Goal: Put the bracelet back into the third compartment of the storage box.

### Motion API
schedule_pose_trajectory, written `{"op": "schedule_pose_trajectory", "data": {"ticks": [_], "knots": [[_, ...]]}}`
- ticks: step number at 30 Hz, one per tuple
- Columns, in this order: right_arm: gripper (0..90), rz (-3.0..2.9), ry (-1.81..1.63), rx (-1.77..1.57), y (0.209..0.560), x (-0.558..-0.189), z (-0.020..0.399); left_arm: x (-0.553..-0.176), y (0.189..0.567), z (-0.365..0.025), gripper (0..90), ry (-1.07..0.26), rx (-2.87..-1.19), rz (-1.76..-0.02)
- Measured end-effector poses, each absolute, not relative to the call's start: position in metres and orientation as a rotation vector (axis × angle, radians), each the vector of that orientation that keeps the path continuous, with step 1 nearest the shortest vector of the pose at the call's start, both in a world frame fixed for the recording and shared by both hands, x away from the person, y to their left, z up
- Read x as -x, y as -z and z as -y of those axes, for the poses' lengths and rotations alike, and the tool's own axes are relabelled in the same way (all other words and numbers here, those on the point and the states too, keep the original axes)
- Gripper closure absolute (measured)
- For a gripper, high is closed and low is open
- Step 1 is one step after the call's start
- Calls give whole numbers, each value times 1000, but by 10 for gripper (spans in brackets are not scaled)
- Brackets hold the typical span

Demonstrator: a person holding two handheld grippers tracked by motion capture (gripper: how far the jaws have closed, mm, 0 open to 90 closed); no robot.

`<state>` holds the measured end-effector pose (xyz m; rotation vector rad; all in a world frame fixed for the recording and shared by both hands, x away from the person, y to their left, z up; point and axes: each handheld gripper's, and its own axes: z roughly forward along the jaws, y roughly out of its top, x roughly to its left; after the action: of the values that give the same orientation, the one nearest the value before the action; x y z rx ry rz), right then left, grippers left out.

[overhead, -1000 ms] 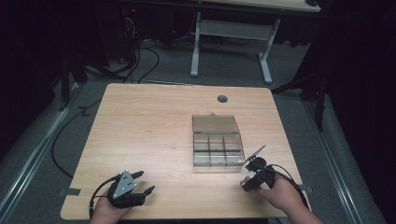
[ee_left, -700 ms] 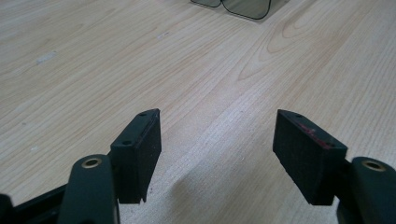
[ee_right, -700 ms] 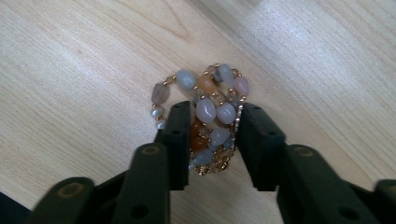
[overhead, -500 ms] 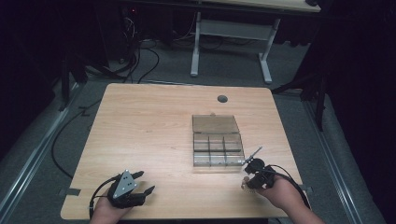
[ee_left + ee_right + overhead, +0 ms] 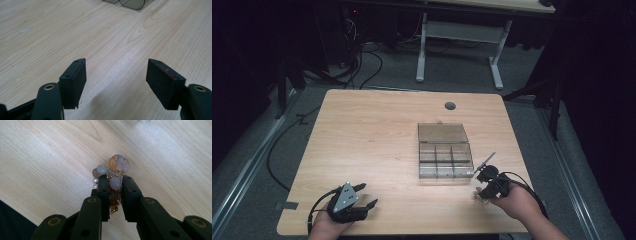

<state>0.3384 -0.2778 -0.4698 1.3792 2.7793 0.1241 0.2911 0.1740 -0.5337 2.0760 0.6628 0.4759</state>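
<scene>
Pastel beaded bracelet (image 5: 113, 171), bunched, pinched between right gripper (image 5: 115, 182) fingers (image 5: 103, 192) above table edge.

- Your only obstacle on the tabletop (image 5: 372, 135) is the clear compartment box (image 5: 445, 157), right of centre, lid laid flat behind it.
- Left half and far edge are bare wood: free passage.
- Your right gripper (image 5: 482, 191) sits just off the box's near right corner; tight there.
- Bare wood ahead of your left gripper (image 5: 360, 205) up to the box.
</scene>
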Motion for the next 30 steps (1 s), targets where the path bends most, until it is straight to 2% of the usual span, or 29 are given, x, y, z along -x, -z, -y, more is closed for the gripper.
{"op": "schedule_pose_trajectory", "data": {"ticks": [30], "knots": [[791,-2757,-154,-1381,428,-350,279,-291,534,-174,332,-475,-2073,-664]]}}
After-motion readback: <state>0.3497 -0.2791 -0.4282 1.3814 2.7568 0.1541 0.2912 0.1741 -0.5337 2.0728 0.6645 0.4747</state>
